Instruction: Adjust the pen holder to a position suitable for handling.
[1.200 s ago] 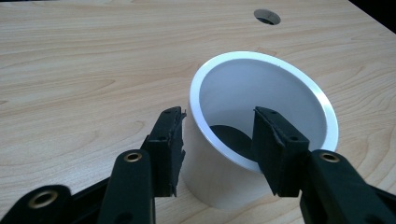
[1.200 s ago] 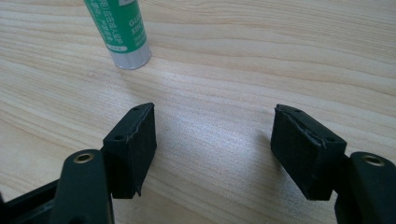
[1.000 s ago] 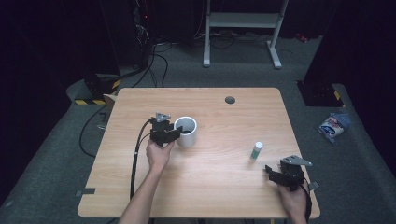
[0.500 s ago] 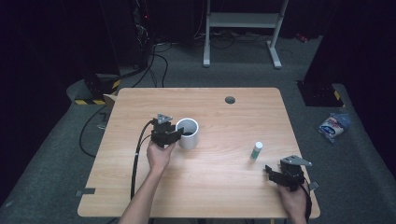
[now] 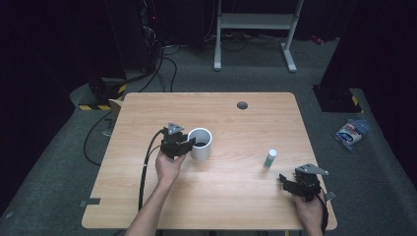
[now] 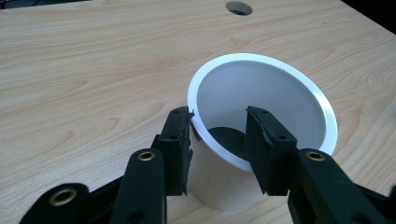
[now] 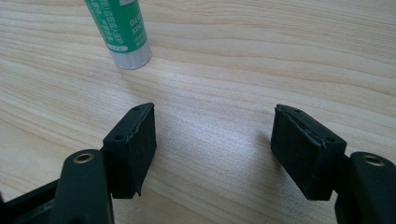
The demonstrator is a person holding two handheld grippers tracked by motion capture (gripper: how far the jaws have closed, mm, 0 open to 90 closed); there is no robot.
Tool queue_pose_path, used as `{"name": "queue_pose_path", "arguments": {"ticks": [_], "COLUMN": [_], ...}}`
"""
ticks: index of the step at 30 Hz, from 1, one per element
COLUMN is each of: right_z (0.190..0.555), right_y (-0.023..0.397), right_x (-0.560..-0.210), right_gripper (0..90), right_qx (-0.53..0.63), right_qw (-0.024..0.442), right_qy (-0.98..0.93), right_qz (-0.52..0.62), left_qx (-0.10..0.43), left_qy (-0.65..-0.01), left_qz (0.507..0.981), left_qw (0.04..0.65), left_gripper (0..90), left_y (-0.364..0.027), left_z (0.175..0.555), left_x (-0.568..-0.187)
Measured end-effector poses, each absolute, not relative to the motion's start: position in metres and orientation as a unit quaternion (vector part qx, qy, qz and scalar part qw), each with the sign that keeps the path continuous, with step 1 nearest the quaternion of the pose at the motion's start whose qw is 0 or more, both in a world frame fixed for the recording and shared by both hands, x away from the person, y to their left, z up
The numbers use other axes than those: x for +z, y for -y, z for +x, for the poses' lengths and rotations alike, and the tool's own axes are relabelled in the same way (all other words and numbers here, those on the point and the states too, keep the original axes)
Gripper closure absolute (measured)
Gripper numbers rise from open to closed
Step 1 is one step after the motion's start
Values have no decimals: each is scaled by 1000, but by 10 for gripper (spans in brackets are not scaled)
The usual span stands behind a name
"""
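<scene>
straddling the near wall of the white cup (image 5: 200, 143), your left gripper (image 5: 189, 143) has one jaw outside the wall and the other inside the opening. the jaws have just been closing with the wall between them; in the left gripper view the outer pad (image 6: 180, 140) sits right at the rim of the cup (image 6: 261, 93), while the inner one looks a touch off the wall, so you cannot tell if the grip is firm yet. the cup stands upright on the table (image 5: 147, 206), left of the middle, about halfway between the far and near edges, with something dark at its bottom.

your right gripper (image 5: 285, 179) rests near the near right corner, jaws spread wide with only bare wood between them, as the right gripper view (image 7: 212, 140) makes plain. the glue stick (image 5: 269, 158) stands upright just beyond it, toward the right edge and well apart from the cup; in the right gripper view its green label and silver base (image 7: 122, 32) show past the left jaw, not touching it. a round cable hole (image 5: 242, 104) sits near the far edge.
</scene>
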State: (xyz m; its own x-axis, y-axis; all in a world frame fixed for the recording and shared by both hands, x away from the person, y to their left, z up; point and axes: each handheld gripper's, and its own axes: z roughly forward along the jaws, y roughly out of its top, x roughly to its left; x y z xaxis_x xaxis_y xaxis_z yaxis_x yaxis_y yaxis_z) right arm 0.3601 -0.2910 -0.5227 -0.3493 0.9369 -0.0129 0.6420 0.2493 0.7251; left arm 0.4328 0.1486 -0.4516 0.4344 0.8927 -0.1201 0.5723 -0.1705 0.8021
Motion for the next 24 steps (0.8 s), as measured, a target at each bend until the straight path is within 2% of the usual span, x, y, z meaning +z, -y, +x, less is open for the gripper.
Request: {"name": "queue_pose_path", "arguments": {"ticks": [24], "right_z": [360], "right_y": [291], "right_x": [-523], "right_gripper": [313], "right_qx": [320], "right_qw": [229], "right_qy": [-756], "right_qz": [523], "left_qx": [176], "left_qy": [-463], "left_qz": [761], "left_qw": [419], "left_gripper": [641], "left_y": [-139], "left_z": [416], "left_x": [-451]}}
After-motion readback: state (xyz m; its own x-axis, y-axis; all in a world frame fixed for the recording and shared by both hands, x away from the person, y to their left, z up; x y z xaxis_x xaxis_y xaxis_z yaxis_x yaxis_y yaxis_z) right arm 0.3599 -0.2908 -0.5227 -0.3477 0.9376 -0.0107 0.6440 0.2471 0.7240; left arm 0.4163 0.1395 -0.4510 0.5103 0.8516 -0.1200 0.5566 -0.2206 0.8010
